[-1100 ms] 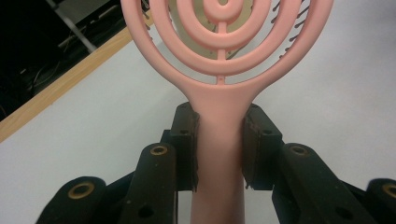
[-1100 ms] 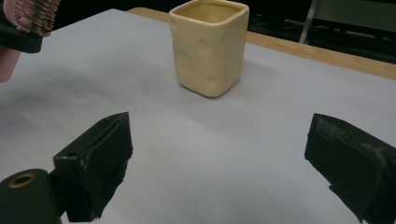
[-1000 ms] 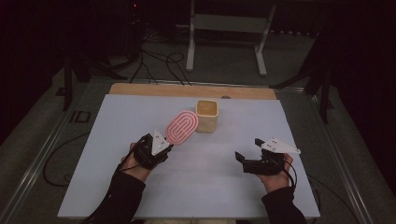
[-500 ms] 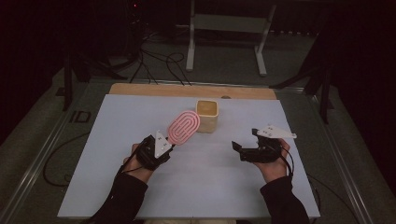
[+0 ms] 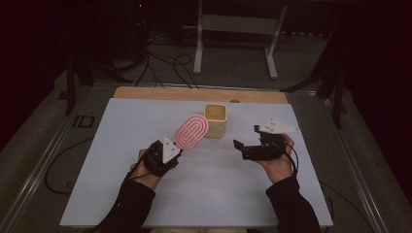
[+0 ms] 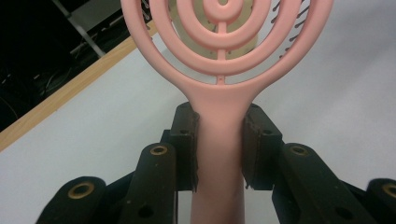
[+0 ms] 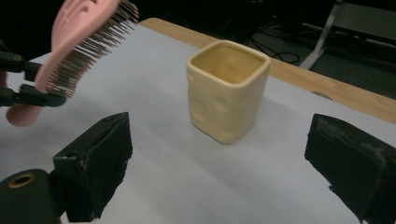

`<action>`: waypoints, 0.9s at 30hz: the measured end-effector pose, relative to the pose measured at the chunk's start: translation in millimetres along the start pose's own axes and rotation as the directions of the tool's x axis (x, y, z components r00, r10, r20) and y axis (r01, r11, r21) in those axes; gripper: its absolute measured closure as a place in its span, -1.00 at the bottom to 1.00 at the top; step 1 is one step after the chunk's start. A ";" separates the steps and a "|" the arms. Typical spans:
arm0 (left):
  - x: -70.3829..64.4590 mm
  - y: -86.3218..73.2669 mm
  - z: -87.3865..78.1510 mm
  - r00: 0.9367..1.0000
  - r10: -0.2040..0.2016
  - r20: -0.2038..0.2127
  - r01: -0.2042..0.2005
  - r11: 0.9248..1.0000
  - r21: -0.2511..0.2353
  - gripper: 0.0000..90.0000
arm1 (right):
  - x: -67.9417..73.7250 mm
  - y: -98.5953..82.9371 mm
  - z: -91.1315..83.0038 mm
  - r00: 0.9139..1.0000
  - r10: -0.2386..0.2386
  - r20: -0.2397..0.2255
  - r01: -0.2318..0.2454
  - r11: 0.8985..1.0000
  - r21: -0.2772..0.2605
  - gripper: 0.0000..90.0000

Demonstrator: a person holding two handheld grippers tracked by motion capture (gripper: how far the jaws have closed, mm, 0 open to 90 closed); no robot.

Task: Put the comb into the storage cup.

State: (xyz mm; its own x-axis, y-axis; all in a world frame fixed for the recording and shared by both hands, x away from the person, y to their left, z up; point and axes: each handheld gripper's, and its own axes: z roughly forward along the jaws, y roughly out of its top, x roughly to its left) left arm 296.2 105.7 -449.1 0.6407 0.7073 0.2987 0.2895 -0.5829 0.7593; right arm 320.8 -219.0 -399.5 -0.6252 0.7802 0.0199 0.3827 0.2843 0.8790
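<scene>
My left gripper [image 5: 167, 154] is shut on the handle of a pink hairbrush [image 5: 191, 131], whose oval head is raised and points toward a pale yellow square cup [image 5: 215, 120]. In the left gripper view both pads clamp the pink hairbrush handle [image 6: 218, 140], and the cup shows through the head's rings. My right gripper [image 5: 246, 138] is open to the right of the cup, its jaws wide apart and empty. In the right gripper view the cup [image 7: 228, 89] stands upright between and beyond the jaws, and the hairbrush bristles [image 7: 88, 44] face down at upper left.
The white table top [image 5: 121, 126] has a wooden strip [image 5: 160, 93] along its far edge. Beyond the table are floor cables [image 5: 160, 63] and a metal stand [image 5: 233, 34]. Bare white surface lies on both sides of the cup.
My right gripper has moved forward and left toward the cup. The left gripper with the hairbrush has shifted slightly forward and right.
</scene>
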 end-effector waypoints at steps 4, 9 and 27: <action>-1.3 0.6 2.2 1.000 -0.004 -0.003 0.004 1.000 0.003 0.56 | 4.2 5.0 4.3 1.000 0.001 -0.019 -0.001 1.000 -0.008 -0.84; -2.6 1.5 3.2 1.000 -0.001 -0.006 0.001 1.000 0.001 0.56 | 13.6 12.7 11.5 0.999 -0.013 -0.045 0.012 1.000 -0.007 -0.84; -8.6 1.6 7.4 1.000 0.009 -0.001 -0.009 1.000 -0.001 0.56 | 40.3 35.2 27.3 0.992 -0.051 -0.116 0.050 0.999 -0.011 -0.84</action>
State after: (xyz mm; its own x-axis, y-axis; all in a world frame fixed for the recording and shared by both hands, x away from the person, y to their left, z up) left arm 296.4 95.8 -454.7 0.6429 0.7022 0.3061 0.2827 -0.5889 0.7572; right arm 327.7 -162.4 -380.7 -0.7188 0.6946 0.0305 0.3433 0.3164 0.8843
